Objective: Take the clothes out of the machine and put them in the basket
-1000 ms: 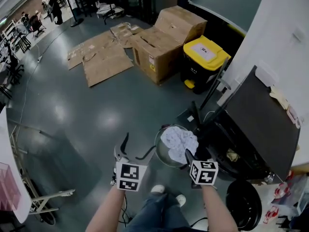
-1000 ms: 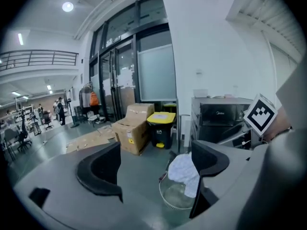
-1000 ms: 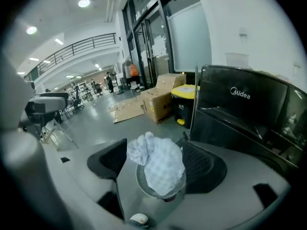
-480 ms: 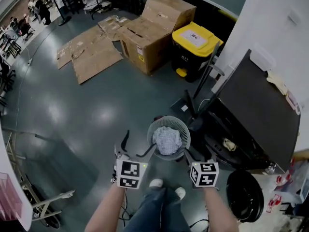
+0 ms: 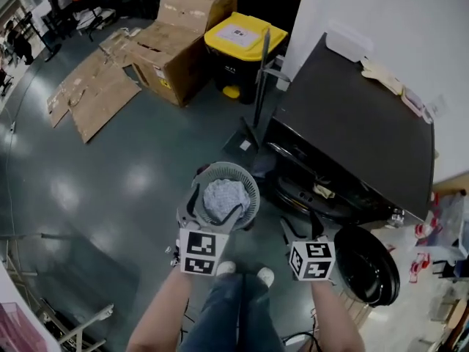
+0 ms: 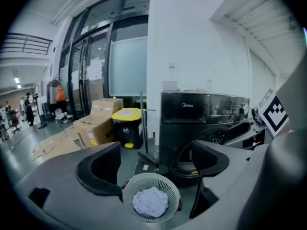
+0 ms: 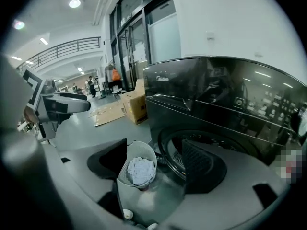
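A round grey basket (image 5: pixel 251 184) stands on the floor in front of the black washing machine (image 5: pixel 352 134), with a pale crumpled cloth (image 5: pixel 224 196) inside it. In the head view my left gripper (image 5: pixel 213 208) hangs open over the basket's near rim, with nothing between its jaws. The left gripper view looks down on the basket (image 6: pixel 138 184) and cloth (image 6: pixel 150 201). My right gripper (image 5: pixel 300 229) is open and empty, to the right of the basket, near the machine's front. Between the right gripper's jaws the right gripper view shows the basket (image 7: pixel 144 152), the cloth (image 7: pixel 141 170) and the drum opening (image 7: pixel 178 158).
The machine's round black door (image 5: pixel 368 267) hangs open at the lower right. A small pale thing (image 5: pixel 322 191) shows at the machine's opening. A yellow-lidded bin (image 5: pixel 236 35), cardboard boxes (image 5: pixel 172 46) and a pole stand (image 5: pixel 258 86) are behind the basket. The person's shoes (image 5: pixel 242 271) are below it.
The view has swung right toward the machine. The left gripper has come over the basket; the right gripper has moved off the basket toward the machine. The cloth stays in the basket.
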Demonstrator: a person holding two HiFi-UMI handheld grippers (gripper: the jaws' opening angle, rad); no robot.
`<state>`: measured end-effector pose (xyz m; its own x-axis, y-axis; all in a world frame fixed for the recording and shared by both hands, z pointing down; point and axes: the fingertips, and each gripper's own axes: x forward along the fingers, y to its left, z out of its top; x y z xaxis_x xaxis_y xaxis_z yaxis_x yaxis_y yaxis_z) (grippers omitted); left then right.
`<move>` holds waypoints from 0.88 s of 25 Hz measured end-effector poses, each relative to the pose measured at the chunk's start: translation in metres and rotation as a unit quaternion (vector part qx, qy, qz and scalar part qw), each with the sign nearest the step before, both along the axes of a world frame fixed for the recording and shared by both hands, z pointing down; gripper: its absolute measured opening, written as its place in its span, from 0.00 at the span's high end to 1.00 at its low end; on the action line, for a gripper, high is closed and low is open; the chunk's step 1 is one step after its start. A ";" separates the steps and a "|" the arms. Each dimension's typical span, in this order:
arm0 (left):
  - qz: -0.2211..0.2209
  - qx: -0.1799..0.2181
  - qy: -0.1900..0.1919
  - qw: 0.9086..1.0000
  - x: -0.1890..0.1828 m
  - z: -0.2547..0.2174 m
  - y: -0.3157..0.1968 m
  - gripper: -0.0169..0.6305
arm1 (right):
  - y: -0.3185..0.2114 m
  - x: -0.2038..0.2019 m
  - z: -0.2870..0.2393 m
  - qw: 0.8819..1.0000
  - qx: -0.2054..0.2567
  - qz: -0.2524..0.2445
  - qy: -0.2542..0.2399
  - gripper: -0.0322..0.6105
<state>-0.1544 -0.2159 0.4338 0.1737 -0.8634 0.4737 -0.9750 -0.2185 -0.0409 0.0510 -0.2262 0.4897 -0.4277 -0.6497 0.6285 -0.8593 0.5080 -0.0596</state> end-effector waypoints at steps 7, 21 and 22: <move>0.065 -0.003 -0.004 0.998 0.070 0.034 -0.025 0.26 | -0.005 0.059 0.026 0.998 0.004 0.054 -0.011 0.42; 0.118 -0.004 -0.019 0.993 0.143 0.156 -0.053 0.26 | -0.042 0.124 0.130 0.996 0.037 0.082 -0.022 0.42; 0.119 -0.005 -0.018 0.993 0.145 0.165 -0.050 0.26 | -0.038 0.126 0.140 0.996 0.035 0.083 -0.023 0.42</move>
